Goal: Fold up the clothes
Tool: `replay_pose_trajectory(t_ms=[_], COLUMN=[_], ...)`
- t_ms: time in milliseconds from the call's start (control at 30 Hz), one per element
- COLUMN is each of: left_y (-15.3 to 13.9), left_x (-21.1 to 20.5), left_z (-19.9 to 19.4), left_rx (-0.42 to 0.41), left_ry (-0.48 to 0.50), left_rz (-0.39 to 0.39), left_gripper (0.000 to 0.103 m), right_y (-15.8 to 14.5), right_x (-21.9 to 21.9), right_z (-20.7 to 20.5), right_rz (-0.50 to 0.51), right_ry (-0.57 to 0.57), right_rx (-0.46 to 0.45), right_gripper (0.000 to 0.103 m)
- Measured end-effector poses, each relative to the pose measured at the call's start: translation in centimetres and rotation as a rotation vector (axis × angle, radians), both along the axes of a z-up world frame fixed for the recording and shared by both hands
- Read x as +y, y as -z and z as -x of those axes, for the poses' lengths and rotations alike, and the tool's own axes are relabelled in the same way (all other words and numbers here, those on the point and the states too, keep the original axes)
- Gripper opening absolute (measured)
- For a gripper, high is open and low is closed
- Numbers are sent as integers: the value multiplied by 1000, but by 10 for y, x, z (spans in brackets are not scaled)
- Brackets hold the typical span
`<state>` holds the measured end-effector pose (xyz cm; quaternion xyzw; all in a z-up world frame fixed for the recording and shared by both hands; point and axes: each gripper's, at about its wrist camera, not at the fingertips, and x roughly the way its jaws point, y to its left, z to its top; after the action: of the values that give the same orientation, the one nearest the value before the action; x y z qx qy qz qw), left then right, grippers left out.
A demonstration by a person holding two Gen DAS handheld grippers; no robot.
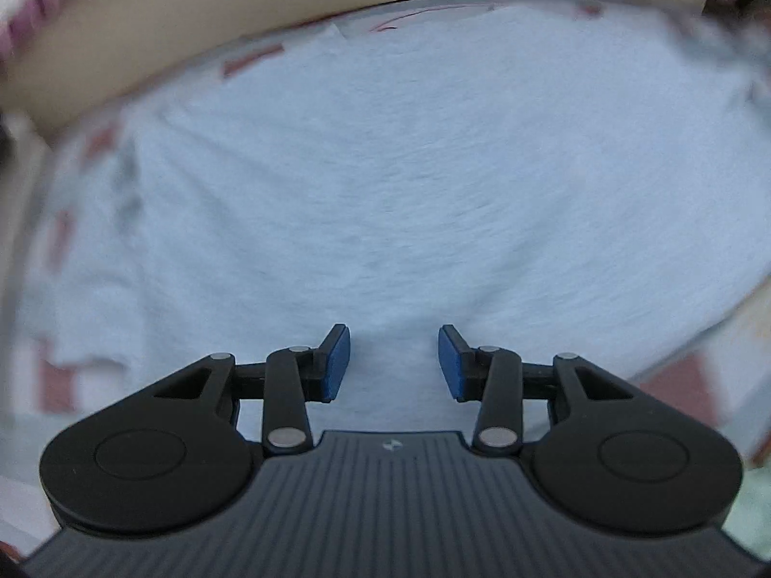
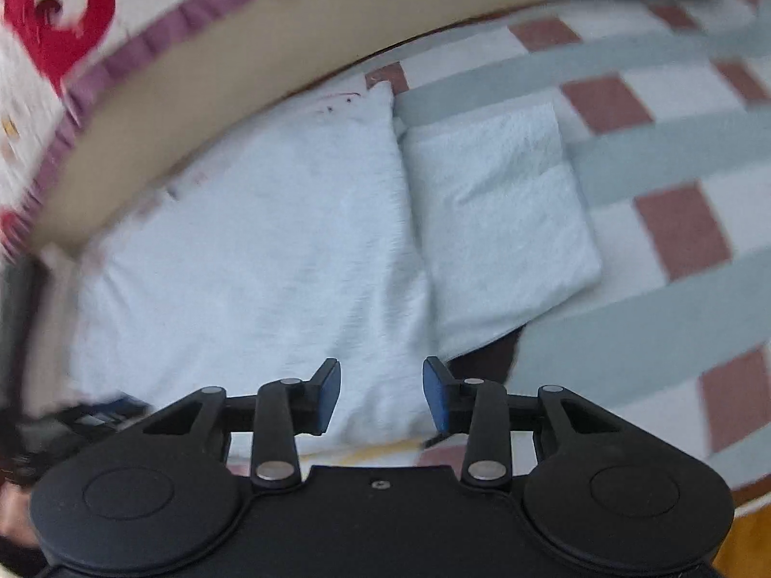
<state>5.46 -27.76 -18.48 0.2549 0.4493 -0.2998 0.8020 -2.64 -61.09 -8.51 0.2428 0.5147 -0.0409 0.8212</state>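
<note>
A pale blue garment (image 1: 385, 192) lies spread flat and fills most of the left wrist view. My left gripper (image 1: 394, 361) hovers over its near part, open, with nothing between the blue pads (image 1: 337, 361). In the right wrist view the same pale blue garment (image 2: 250, 260) lies with a sleeve (image 2: 501, 221) folded beside its body. My right gripper (image 2: 381, 397) is open above the garment's near edge, its pads (image 2: 436, 400) apart and empty.
The garment rests on a checked cover (image 2: 674, 221) of white, grey-blue and brick-red squares. A beige board (image 2: 299, 53) curves along the far side, with a white, purple and red patterned cloth (image 2: 58, 24) beyond it. A dark object (image 2: 96, 414) shows at lower left.
</note>
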Motion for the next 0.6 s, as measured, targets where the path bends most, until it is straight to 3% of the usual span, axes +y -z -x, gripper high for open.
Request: replay_pose_trajectory(t_ms=[67, 200, 367, 400, 433, 500, 600], left_y=[-1, -2, -1, -1, -1, -1, 0], left_x=[0, 7, 15, 16, 17, 19, 25], left_z=[1, -1, 5, 6, 7, 7, 5], left_rx=[-13, 13, -5, -12, -19, -40, -83], left_ry=[9, -35, -72, -80, -85, -94, -113], left_rz=[22, 57, 55, 52, 48, 31, -17], left_gripper=[40, 40, 40, 42, 42, 42, 42], right_y=[6, 29, 50, 53, 53, 53, 54], right_x=[2, 1, 26, 28, 31, 36, 33], right_z=[-14, -29, -34, -33, -33, -31, -28], right_rz=[31, -50, 50, 44, 71, 143, 150], right_ry=[-42, -77, -206, -223, -245, -285, -273], right_rx=[26, 94, 207, 223, 233, 245, 253], right_gripper=[43, 46, 45, 43, 30, 17, 7])
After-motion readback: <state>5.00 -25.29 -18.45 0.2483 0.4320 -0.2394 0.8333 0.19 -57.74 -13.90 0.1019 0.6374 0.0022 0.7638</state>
